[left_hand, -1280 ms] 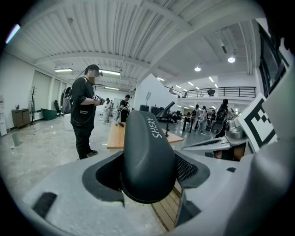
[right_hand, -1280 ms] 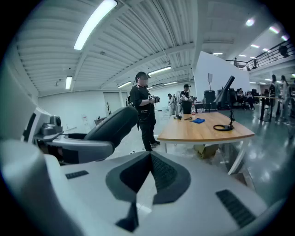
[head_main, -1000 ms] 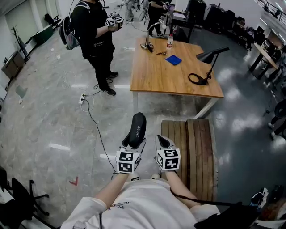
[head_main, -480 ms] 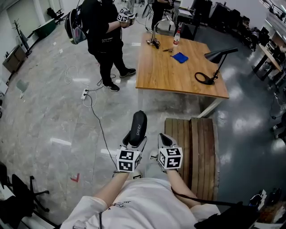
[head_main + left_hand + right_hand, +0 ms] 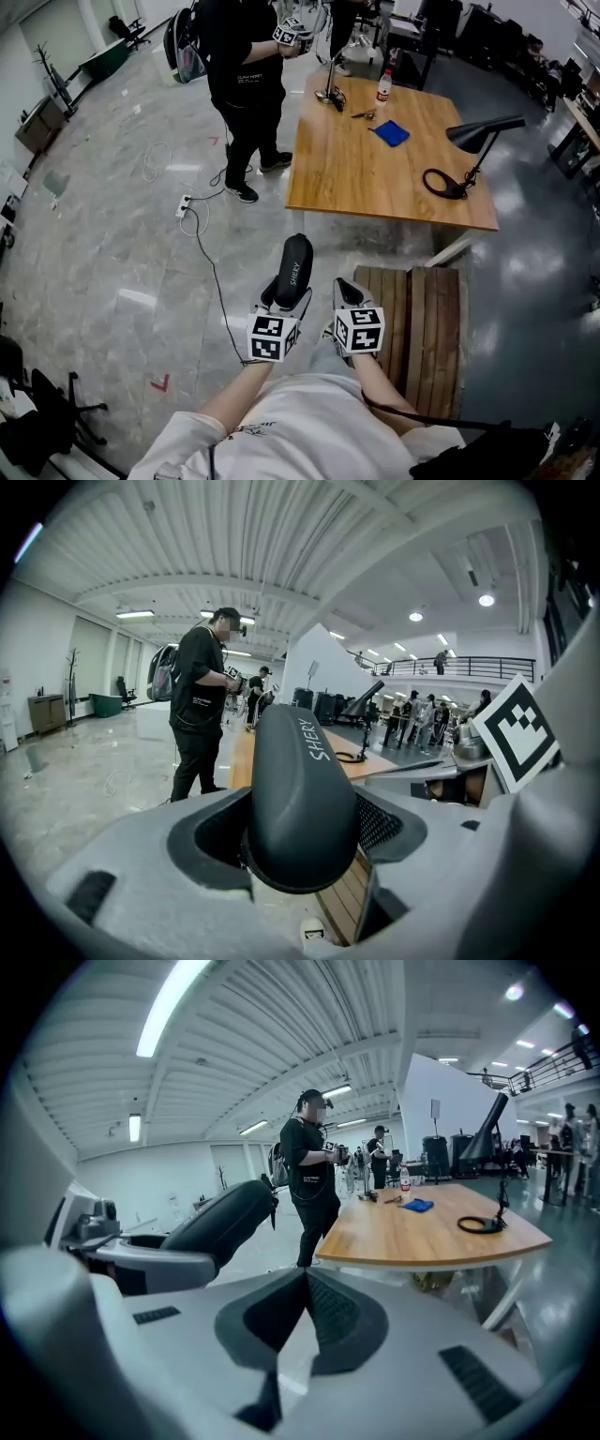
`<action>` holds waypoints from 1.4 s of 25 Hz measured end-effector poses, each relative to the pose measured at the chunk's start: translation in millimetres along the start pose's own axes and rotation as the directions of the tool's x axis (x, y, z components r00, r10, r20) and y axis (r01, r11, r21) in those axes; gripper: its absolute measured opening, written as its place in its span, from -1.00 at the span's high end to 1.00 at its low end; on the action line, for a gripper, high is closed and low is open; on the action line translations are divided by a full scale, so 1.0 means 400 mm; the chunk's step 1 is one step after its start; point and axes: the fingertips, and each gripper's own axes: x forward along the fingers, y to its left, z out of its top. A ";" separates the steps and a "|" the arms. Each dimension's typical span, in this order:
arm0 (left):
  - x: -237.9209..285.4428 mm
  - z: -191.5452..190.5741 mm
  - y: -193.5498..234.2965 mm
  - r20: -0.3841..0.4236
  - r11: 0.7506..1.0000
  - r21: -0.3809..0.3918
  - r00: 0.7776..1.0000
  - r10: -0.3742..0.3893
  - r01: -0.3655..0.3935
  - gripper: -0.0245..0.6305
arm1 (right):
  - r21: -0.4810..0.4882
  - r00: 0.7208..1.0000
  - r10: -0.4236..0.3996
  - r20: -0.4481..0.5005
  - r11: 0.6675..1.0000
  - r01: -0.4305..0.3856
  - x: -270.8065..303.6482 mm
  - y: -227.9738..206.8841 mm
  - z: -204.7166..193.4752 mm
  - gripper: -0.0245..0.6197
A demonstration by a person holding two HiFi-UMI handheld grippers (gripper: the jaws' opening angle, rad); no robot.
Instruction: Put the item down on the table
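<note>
A long black case with white lettering sticks up and forward from my left gripper, whose jaws stand wide and press on its lower end. In the left gripper view the case fills the space between the jaws of the left gripper. Close beside it on the right, my right gripper is shut with nothing in it; in its own view the pads of the right gripper meet. Both hang over the floor, short of the wooden table ahead.
On the table stand a black desk lamp, a blue cloth and a bottle. A person in black stands at its far left corner. A slatted wooden bench lies to my right. A cable runs across the floor.
The table, the bench and the person in black have slid down and right in the head view, so I am nearer to them. Both grippers hold the same pose, the case still gripped.
</note>
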 end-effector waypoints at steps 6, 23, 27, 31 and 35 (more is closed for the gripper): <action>0.208 0.121 0.015 0.019 1.000 -0.003 0.999 0.027 -0.027 -0.09 | -0.027 0.999 0.042 0.027 0.999 -0.041 0.139 -0.153 0.153 0.91; 0.475 0.269 0.038 0.008 1.000 0.002 1.000 0.007 -0.007 -0.09 | -0.014 0.999 0.031 0.039 0.999 -0.030 0.303 -0.336 0.317 0.91; 0.497 0.284 0.064 0.002 1.000 0.023 1.000 -0.006 0.006 -0.09 | -0.010 0.999 0.023 0.043 1.000 -0.022 0.333 -0.324 0.338 0.91; 0.509 0.288 0.091 0.000 1.000 0.021 1.000 -0.007 0.007 -0.09 | -0.005 0.999 0.018 0.036 1.000 -0.018 0.357 -0.318 0.339 0.91; 0.518 0.294 0.111 -0.004 1.000 0.015 1.000 -0.010 0.010 -0.09 | 0.005 0.999 0.014 0.029 1.000 -0.014 0.374 -0.317 0.342 0.91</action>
